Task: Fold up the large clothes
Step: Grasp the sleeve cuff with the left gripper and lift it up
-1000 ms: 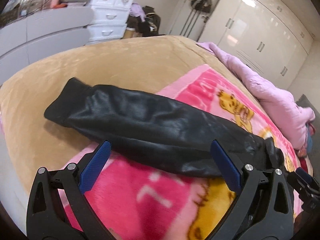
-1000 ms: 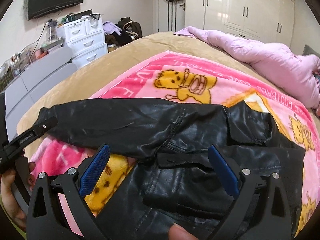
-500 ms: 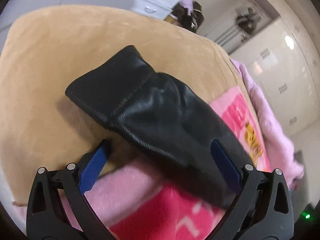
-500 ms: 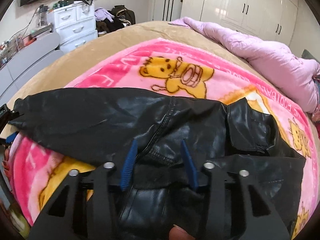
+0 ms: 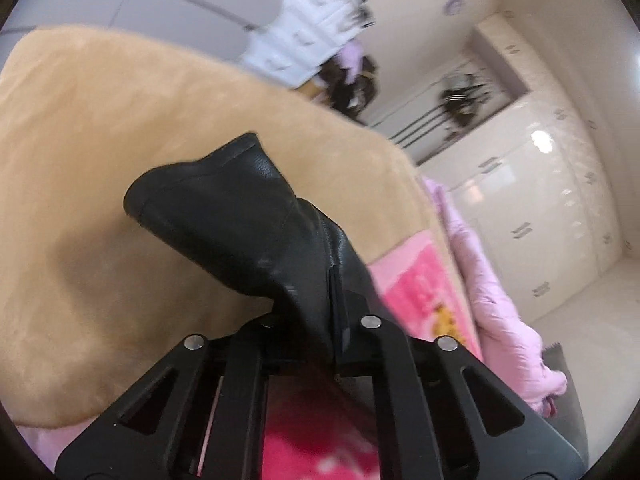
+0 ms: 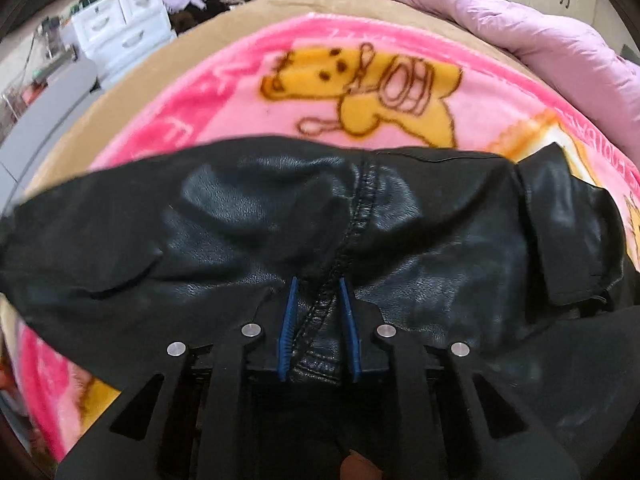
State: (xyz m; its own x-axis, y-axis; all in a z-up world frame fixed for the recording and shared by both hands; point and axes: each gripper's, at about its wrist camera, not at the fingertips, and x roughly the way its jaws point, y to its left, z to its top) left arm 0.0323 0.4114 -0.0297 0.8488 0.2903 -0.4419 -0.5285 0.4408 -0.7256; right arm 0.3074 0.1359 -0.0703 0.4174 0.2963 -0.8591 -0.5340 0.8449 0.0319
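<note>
Both grippers angled down, pinching jacket (image 6: pixel 420 240)

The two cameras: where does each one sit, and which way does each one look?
Left wrist: sits on the left claw, looks along the black leather jacket's sleeve cuff over the tan bed cover; its black fingers show.
Right wrist: sits on the right claw, looks down at the jacket's shoulder seam on the pink blanket.
Both share the jacket, blanket and white drawers.

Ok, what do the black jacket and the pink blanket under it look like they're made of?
Black jacket: looks like leather or faux leather, with a fine grain, soft sheen and stitched seam; which one can't be told. Pink blanket: plush fleece, matte and fuzzy, with a printed cartoon bear.
</note>
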